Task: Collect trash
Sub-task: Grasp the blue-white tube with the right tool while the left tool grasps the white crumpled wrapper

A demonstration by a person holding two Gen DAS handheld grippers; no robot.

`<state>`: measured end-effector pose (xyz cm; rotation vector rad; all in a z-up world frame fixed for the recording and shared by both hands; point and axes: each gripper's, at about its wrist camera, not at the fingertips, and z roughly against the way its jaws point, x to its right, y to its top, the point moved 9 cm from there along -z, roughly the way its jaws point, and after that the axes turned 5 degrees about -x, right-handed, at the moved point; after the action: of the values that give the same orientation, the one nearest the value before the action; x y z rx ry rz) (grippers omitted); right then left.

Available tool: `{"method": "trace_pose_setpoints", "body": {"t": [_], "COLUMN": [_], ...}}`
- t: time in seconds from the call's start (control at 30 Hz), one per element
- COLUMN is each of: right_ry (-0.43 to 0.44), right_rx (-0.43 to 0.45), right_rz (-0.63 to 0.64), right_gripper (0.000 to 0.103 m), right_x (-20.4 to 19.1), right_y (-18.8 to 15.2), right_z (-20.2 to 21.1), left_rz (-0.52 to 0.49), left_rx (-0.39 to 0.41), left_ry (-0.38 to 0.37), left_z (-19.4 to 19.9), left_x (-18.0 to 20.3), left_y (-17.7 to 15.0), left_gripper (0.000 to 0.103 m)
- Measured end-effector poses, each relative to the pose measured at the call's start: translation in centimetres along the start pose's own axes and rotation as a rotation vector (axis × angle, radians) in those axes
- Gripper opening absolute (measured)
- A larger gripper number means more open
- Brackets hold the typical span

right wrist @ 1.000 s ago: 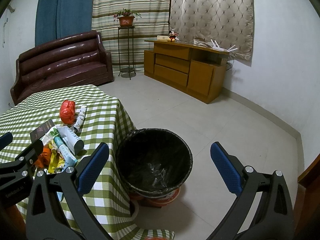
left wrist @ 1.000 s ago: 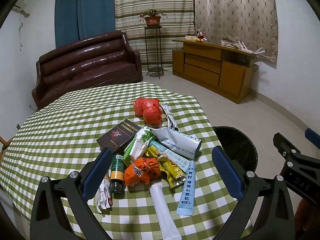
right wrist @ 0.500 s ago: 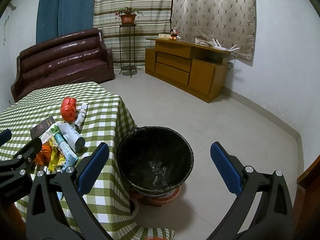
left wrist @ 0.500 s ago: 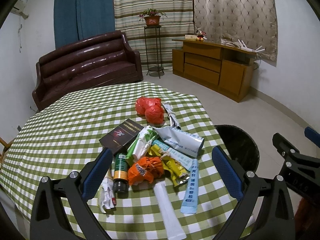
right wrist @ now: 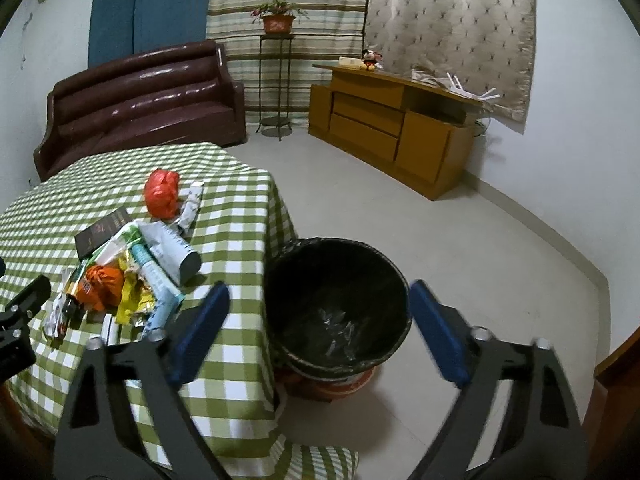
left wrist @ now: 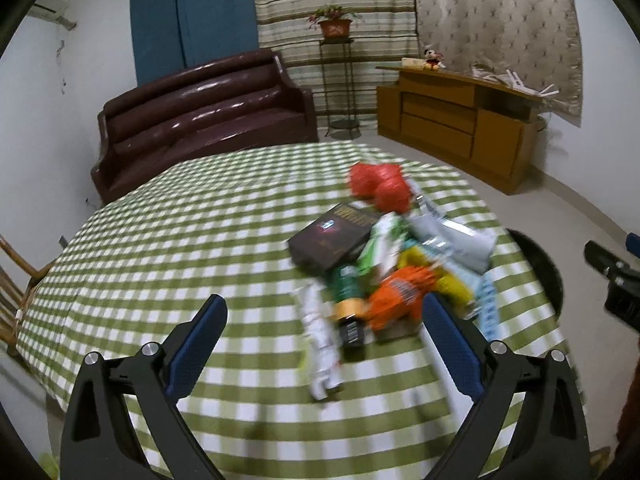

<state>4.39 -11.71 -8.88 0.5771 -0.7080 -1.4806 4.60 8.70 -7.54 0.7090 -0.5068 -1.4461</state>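
Left gripper (left wrist: 322, 322) gaping, empty, short of the orange wrapper (left wrist: 400, 296); right gripper (right wrist: 318, 320) just narrowing, empty, over the bin (right wrist: 338, 304); risks scattering wrappers off the bench (left wrist: 180, 232).

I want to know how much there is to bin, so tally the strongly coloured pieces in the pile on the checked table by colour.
Red: 1, the red bag
Orange: 1, the orange wrapper
Yellow: 1, the yellow wrapper
Dark: 1, the dark box
Total: 4. The pale wrappers are too jumbled to count.
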Motion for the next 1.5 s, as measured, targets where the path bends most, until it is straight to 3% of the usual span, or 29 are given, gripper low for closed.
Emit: {"method": "trace_pose_setpoints", "body": {"t": [0.13, 0.2, 0.53, 0.6, 0.77, 1.03, 1.23, 1.5], "right_ry": [0.010, 0.014, 0.011, 0.013, 0.020, 0.037, 0.071, 0.097], "right_rx": [-0.015, -0.022, -0.044, -0.050, -0.057, -0.069, -0.102, -0.152], "right_rz": [0.023, 0.034, 0.042, 0.045, 0.055, 0.069, 0.084, 0.106], "right_gripper": [0.081, 0.081, 0.081, 0.081, 0.081, 0.079, 0.070, 0.055], "right_x": [-1.3, -1.9, -2.8, -3.0, -3.7, -5.4, -7.6, -10.6], "right_y": [-0.3, -0.4, -0.5, -0.7, -0.9, -1.1, -1.9, -3.1], "right_z": [-0.2, -0.3, -0.6, -0.7, -1.0, -1.0, -1.4, -2.2], "left_rz": [0.021, 0.029, 0.009, 0.001, 0.022, 0.002, 0.037, 0.073], "left_rx": [-0.034, -0.062, -0.112, -0.137, -0.189, -0.165, -0.164, -0.126], "left_ry": [0.008, -0.001, -0.035, -0.049, -0.108, -0.113, -0.111, -0.042], "left_z": [-0.7, -1.2, -3.5, -4.1, -5.1, -5.1, -4.9, -4.2], "left_x": [-2.1, -2.7, -2.1, -2.1, -1.9, -2.2, -3.7, -7.3], "left_y": [-1.1, -1.6, -2.8, -3.1, -3.7, -3.6, -4.0, -3.7], "left_gripper": [0.087, 0.073, 0.070, 0.061, 0.049, 0.024, 0.023, 0.023]}}
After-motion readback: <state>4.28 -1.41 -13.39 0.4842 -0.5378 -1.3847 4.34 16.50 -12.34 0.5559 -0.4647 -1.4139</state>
